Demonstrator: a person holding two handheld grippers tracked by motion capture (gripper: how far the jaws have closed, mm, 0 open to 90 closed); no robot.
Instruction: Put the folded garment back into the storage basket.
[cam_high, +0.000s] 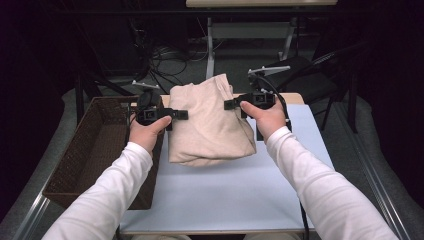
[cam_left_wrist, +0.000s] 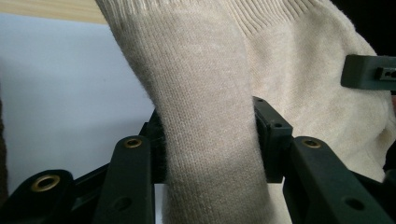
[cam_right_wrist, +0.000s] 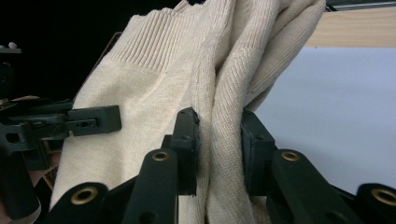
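High view first: a folded beige sweater is held between two hands above the pale worktop, its far end raised and its near edge apparently resting on the surface, though contact is hard to confirm. The left tongs grip its left edge, the right tongs its right edge, and a brown wicker basket sits just beside it on the left. Left gripper view: the left tongs are clamped on a thick fold of knit. Right gripper view: the right tongs pinch a bunched fold likewise. The step looks like carrying the folded sweater, probably to the basket; that would need both hands moving left together, grips kept firm.
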